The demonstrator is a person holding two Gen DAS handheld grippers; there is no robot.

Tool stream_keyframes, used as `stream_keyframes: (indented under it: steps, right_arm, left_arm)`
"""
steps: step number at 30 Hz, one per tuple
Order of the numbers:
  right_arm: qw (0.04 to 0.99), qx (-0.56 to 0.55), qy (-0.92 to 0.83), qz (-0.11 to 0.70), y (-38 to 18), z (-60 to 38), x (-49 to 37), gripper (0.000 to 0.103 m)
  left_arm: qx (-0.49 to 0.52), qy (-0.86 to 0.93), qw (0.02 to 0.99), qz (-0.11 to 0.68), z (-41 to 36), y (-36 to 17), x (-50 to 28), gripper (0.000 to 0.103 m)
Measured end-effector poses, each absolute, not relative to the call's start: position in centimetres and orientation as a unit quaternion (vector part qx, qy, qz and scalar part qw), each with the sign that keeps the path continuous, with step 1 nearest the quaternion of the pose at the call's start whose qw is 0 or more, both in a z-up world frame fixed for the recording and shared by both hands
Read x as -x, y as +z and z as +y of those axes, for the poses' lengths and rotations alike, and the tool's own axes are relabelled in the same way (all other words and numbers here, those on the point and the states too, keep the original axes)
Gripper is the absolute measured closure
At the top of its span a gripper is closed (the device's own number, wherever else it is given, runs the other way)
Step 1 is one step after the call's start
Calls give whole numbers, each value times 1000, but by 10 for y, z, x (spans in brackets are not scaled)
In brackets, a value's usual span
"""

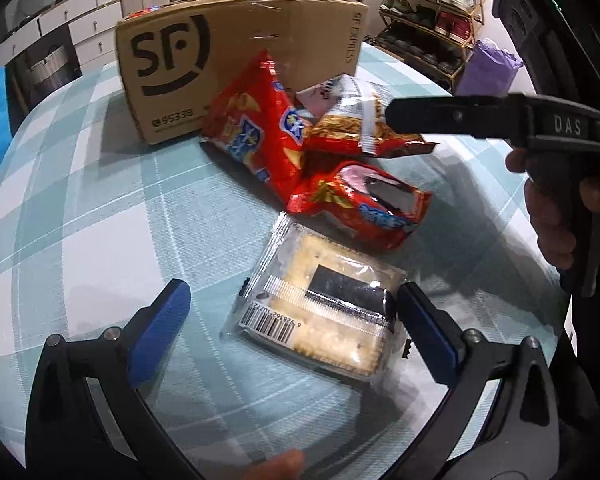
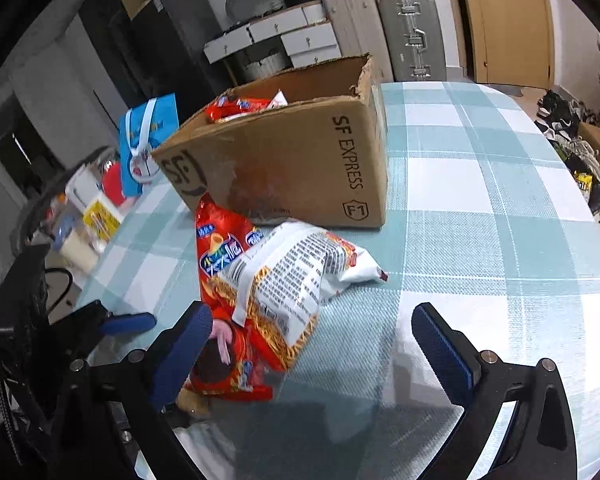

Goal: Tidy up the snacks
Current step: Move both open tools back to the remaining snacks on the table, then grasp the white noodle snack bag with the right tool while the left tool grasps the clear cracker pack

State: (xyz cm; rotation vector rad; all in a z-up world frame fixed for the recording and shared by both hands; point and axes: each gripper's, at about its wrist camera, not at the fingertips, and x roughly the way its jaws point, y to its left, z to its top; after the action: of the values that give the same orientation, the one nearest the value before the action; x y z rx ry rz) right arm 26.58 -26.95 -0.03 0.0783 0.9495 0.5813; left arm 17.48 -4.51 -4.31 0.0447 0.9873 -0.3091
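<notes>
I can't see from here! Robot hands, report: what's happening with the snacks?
Left gripper open over cracker pack. Right gripper open, empty. Red snack bags lean against box.

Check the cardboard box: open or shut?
Open: the cardboard box has no flaps over its top, and red snack packets show inside.

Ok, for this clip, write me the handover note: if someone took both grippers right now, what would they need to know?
Left gripper: open, empty, low over the clear cracker pack, which lies flat on the checked tablecloth between its fingers.
Right gripper: open, empty, poised over the snack pile; the noodle bag lies just ahead of it.
Cardboard box: open at the back of the table, with a few red packets already inside.
Left outside: cracker pack, noodle bag, tall red chip bag leaning against the box, and a crumpled red bag.
Likely next: close on the cracker pack and move it to the box.
</notes>
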Motion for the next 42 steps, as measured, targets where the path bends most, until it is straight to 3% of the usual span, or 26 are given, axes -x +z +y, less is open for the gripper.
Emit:
stream_keyframes:
  steps: [6, 18, 31, 42]
  right_arm:
    - [842, -54, 282, 457, -6, -259, -273, 2]
    - [834, -110, 254, 477, -16, -249, -296, 16]
    - [830, -149, 285, 456, -13, -267, -290, 56]
    - [839, -144, 286, 440, 2, -289, -285, 58]
  left_arm:
    - [-13, -126, 871, 475, -29, -42, -176, 0]
    - [-10, -151, 867, 474, -34, -35, -166, 0]
    - [-21, -148, 865, 480, -46, -40, -162, 0]
    - [-48, -149, 862, 483, -54, -43, -158, 2]
